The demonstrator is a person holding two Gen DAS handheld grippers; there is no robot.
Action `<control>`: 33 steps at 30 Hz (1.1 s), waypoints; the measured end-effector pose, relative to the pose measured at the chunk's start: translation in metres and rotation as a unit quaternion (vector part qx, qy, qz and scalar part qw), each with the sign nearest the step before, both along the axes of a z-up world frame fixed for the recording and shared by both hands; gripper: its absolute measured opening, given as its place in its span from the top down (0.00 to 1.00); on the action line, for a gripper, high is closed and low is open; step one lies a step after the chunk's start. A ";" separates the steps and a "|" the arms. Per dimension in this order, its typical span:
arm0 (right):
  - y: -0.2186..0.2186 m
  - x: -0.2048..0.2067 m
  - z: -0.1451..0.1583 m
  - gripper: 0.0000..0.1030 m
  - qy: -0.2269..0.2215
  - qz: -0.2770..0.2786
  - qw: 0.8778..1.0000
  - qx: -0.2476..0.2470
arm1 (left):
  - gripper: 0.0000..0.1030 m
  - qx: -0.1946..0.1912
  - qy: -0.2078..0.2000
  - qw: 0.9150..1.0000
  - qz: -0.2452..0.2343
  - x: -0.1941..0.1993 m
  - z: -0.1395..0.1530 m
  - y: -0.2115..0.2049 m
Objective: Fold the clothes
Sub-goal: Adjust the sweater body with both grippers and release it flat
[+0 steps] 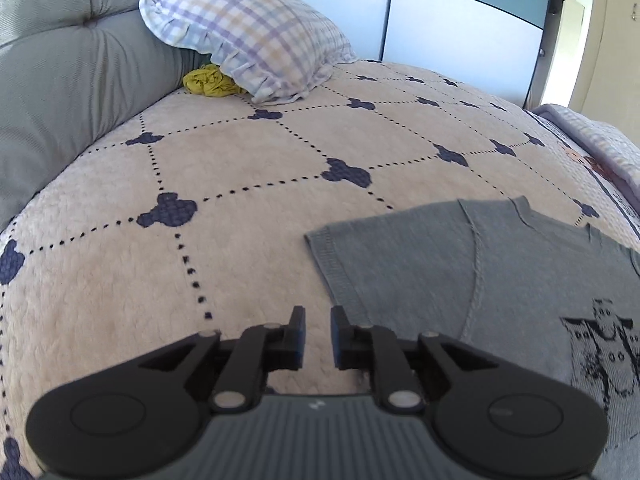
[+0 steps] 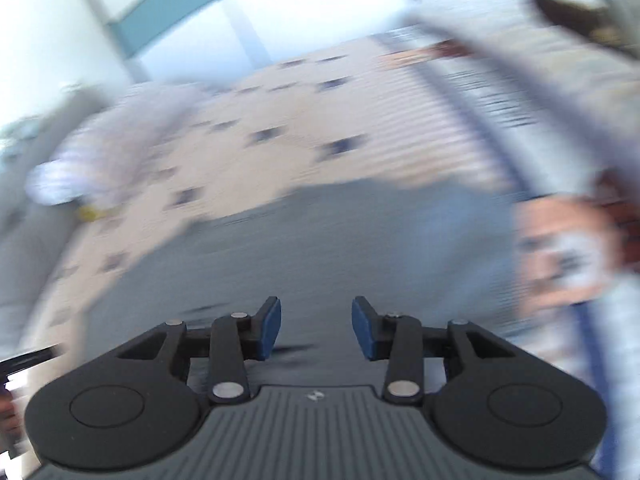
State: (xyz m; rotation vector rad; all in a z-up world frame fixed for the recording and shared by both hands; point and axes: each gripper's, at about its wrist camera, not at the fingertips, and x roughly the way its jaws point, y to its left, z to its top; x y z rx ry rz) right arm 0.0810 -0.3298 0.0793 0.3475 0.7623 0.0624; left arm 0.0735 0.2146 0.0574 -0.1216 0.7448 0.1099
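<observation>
The bed [image 1: 248,200], covered in a pale quilt with dotted lines and dark blue mouse-shaped patches, fills most of both views, with a grey padded headboard [image 1: 72,80] along its left side. On it, toward the near right, the grey T-shirt [image 1: 472,276] lies spread flat, one sleeve reaching out to the left and a dark printed figure showing on its front. A checked pillow [image 1: 260,40] leans at the head of the bed, and a small crumpled yellow cloth [image 1: 210,82] is tucked just beside it. The left hand-held gripper [image 1: 318,336] hangs over the quilt next to the sleeve hem, its jaws a narrow gap apart with nothing between them. The right hand-held gripper [image 2: 316,328] is above the shirt's body, jaws parted wider and empty; that view is heavily smeared, so the cloth under it cannot be read in detail. No fold appears made yet, so the likely next step is taking hold of the sleeve or an edge. The risks, as I judge them: the left jaws could pinch the fluffy quilt along with the thin hem and drag the cover; a hurried right hand could land off the edge, bunch the fabric, and leave a crooked fold.
</observation>
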 end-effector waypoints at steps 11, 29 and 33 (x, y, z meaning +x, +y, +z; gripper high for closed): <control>-0.091 0.060 -0.047 0.54 0.016 -0.120 0.992 0.029 | 0.76 0.012 0.016 1.000 -0.022 0.010 -0.003 -0.040; -0.084 0.030 -0.029 0.63 0.009 -0.154 0.987 -0.050 | 0.66 0.036 0.004 0.998 -0.046 -0.013 0.006 -0.056; -0.082 -0.005 -0.032 0.58 0.039 -0.117 0.992 0.001 | 0.66 0.001 0.019 0.999 -0.045 -0.029 0.002 -0.052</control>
